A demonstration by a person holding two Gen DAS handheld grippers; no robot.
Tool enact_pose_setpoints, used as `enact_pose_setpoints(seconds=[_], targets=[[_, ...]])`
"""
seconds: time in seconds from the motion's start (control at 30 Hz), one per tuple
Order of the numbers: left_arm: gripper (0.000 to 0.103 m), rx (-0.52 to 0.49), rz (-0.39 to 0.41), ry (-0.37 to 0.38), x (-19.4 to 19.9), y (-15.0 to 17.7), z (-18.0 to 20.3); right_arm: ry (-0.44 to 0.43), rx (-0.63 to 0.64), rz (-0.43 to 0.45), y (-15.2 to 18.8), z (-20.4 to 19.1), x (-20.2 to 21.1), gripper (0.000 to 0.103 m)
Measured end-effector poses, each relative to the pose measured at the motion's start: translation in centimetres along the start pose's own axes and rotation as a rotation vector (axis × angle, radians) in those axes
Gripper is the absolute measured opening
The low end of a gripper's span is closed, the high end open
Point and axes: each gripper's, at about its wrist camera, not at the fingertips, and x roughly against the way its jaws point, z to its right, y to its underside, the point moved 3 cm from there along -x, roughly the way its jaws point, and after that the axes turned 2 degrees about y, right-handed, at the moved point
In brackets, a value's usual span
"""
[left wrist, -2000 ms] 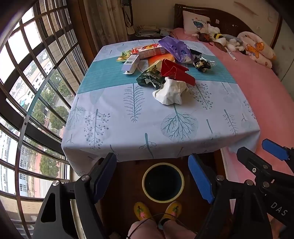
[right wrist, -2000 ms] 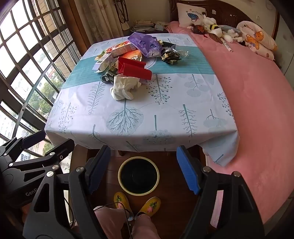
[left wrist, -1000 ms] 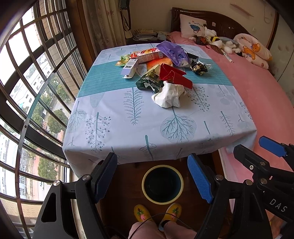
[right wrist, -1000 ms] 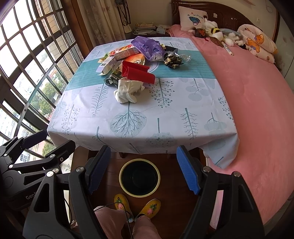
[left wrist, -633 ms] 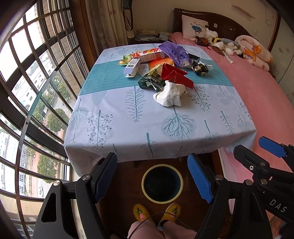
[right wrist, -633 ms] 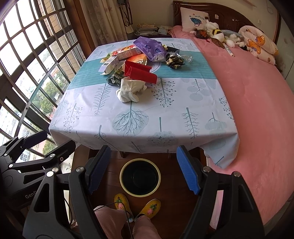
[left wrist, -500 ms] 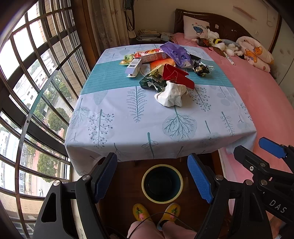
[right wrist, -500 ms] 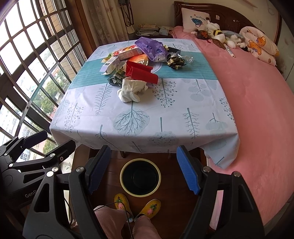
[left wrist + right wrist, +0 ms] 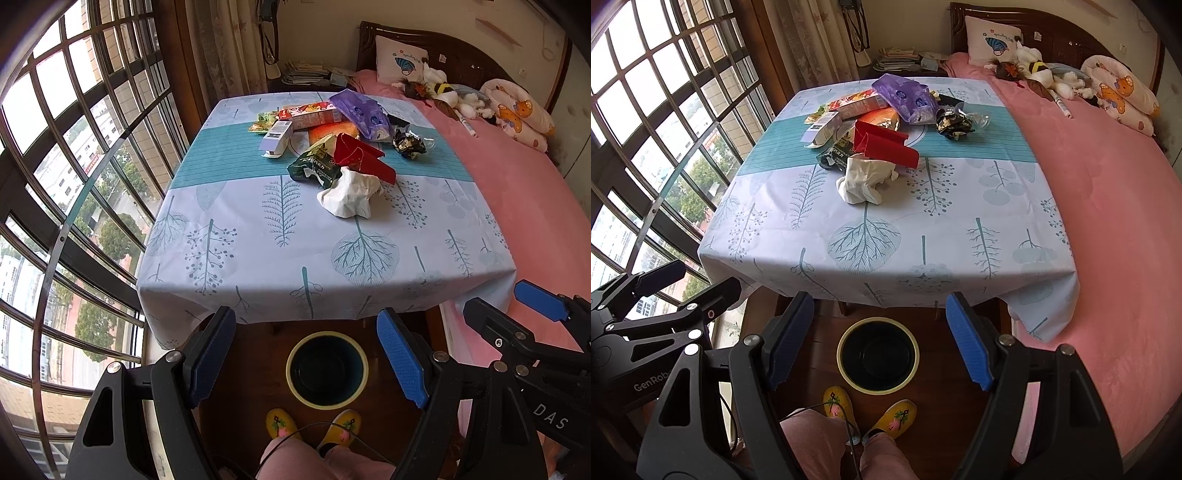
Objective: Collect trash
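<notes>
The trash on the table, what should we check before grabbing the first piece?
1. Left gripper open and holding nothing: ok.
2. Right gripper open and holding nothing: ok.
3. Bin on the floor at the table's near edge, open at the top: ok.
4. Bin has room: looks dark and empty, ok.
5. Crumpled white paper is the nearest piece, nothing on top of it: ok.
6. Gripper close enough to the paper: not ok, both hang short of the table.

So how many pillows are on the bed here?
2. A white pillow leans on the headboard; a cream bear-print pillow lies at the bed's far right. The soft toys between them may hide more.
</notes>
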Motion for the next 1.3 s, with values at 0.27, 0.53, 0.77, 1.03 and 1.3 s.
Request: enact_pose_setpoints(seconds=[0.27, 0.53, 0.77, 1.03, 1.3], targets=[[0.081, -0.019, -0.011, 0.024, 0.3, -0.8, 0.0, -0.017, -0.013, 0.007, -0.8, 0.6, -0.2, 0.072], [0.081, -0.012, 0.001, -0.003, -0.6, -3.5, -1.5, -0.037, -0.046, 0.027, -3.0, 1.0, -1.0, 0.072], [0.081, -0.035, -0.012, -0.031, -3.5, -8.5, -4.1, -0.060, -0.078, 0.022, -6.4, 0.4, -3.3, 0.072], [0.074, -0.164, -0.023, 0.076, -7.5, -15.8, -6.7, -0.057, -0.153, -0.026, -11.4, -1.7, -9.8, 0.072], [0.073, -0.260, -0.083, 0.120, -12.6, -21.7, -7.8, -0.010, -0.239, -0.108, -14.2, -3.3, -18.8, 0.066]])
